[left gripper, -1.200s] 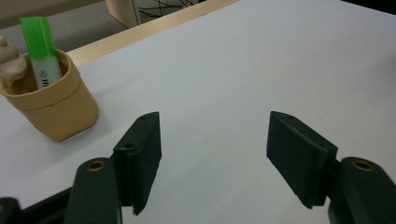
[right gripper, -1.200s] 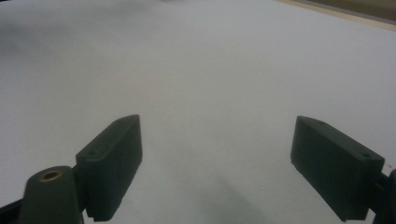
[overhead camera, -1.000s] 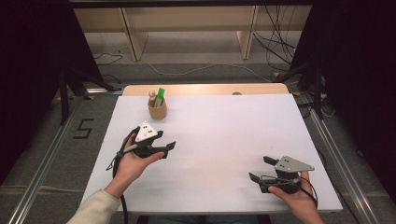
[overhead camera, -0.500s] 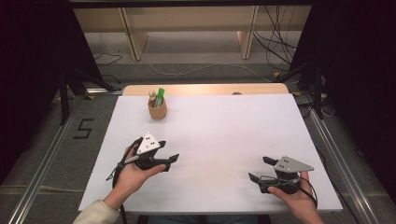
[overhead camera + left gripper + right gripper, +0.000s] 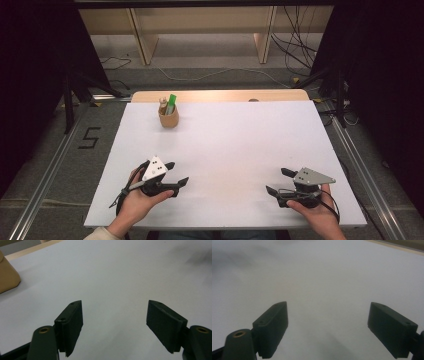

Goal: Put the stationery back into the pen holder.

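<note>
Left gripper view: left gripper [image 5: 114, 325] fingers [image 5: 71, 325] wide apart, empty.

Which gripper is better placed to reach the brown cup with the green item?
Probably the left gripper. It lies on the same side of the white table as the brown cup, its jaws are open with nothing between them, and the cup's edge shows in its own view. The right gripper sits farther away.

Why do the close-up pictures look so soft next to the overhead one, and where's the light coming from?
High view: evenly lit, the white table bright, dark surroundings, the cup sharp. Left gripper view: the jaws fairly crisp, the cup beyond them blurred. Right gripper view: hazy overall, soft grey shadows on the table; the light's source isn't visible.
</note>
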Action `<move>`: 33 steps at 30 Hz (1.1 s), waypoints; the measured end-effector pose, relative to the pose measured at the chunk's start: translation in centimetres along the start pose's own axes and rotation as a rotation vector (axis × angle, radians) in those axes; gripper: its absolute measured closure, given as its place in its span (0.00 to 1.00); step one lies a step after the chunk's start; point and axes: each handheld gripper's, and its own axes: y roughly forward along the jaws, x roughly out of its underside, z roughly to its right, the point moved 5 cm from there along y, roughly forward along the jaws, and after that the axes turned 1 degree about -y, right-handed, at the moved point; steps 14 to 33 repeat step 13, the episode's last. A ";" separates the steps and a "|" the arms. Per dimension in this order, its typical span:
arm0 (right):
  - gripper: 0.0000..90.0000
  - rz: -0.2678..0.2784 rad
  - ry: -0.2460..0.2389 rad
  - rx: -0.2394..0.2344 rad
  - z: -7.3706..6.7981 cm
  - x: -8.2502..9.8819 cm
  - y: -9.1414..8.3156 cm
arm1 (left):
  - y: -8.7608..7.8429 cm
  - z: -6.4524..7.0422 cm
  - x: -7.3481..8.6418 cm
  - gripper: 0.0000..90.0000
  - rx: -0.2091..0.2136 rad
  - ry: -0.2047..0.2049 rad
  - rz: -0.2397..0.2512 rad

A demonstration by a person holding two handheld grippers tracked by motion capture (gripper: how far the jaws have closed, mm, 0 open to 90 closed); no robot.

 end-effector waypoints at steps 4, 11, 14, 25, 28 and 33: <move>0.19 0.000 -0.002 -0.003 0.0 0.0 0.0 | -0.3 0.3 0.9 0.33 -0.016 0.010 0.012; 0.19 -0.001 -0.008 -0.005 -0.1 0.0 0.0 | 0.3 1.1 1.6 0.33 -0.003 0.029 -0.009; 0.19 -0.001 -0.010 -0.005 0.0 0.0 0.0 | 0.5 1.4 1.5 0.33 0.007 0.035 -0.008; 0.19 -0.001 -0.010 -0.005 0.0 0.0 0.0 | 0.5 1.4 1.5 0.33 0.007 0.035 -0.008; 0.19 -0.001 -0.010 -0.005 0.0 0.0 0.0 | 0.5 1.4 1.5 0.33 0.007 0.035 -0.008; 0.19 -0.001 -0.010 -0.005 0.0 0.0 0.0 | 0.5 1.4 1.5 0.33 0.007 0.035 -0.008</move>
